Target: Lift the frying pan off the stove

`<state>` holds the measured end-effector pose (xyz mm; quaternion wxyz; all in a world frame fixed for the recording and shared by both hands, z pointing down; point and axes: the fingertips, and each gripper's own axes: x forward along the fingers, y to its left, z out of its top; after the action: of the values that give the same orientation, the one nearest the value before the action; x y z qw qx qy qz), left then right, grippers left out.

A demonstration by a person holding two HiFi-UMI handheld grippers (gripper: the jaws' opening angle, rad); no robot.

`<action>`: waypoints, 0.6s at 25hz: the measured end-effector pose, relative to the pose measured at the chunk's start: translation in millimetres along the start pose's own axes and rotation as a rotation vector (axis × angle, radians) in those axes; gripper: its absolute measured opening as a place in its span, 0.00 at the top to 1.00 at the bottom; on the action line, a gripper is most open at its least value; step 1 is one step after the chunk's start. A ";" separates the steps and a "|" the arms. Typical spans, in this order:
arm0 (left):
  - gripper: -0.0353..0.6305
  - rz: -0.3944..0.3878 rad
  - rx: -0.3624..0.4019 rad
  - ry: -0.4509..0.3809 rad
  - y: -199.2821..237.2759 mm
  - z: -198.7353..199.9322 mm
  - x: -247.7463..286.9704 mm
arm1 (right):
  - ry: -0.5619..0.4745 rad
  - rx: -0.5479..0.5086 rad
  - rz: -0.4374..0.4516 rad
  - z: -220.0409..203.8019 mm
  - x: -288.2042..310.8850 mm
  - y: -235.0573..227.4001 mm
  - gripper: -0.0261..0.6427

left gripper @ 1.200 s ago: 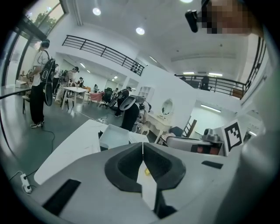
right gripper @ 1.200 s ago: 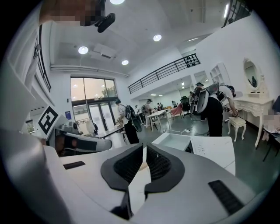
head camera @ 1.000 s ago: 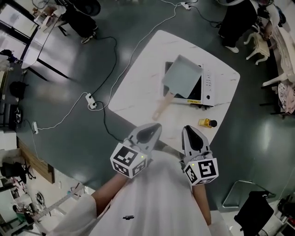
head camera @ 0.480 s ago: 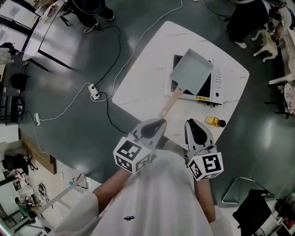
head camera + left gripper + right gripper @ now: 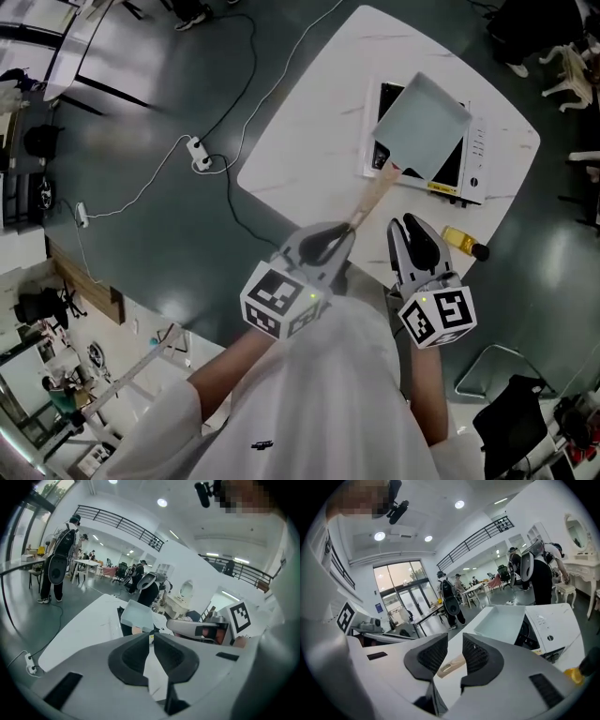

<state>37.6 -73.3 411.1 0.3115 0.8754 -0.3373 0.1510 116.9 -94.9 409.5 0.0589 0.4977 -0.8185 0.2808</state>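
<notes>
Pan [image 5: 422, 127] clear of just-opening right fingers [image 5: 480, 654]

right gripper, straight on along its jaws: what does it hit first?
Most likely the wooden handle of the frying pan, seen through the gap in the right gripper, whose jaws have just been opening and hold nothing. Depth is unclear.
</notes>
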 end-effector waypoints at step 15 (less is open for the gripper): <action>0.71 -0.109 -0.056 0.158 30.8 -33.3 39.2 | 0.019 0.592 0.074 -56.9 59.2 -41.9 0.67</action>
<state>43.2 -89.0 468.7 0.3693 0.8687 -0.2679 0.1929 112.5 -126.2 496.1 -0.0913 0.4604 -0.7181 0.5138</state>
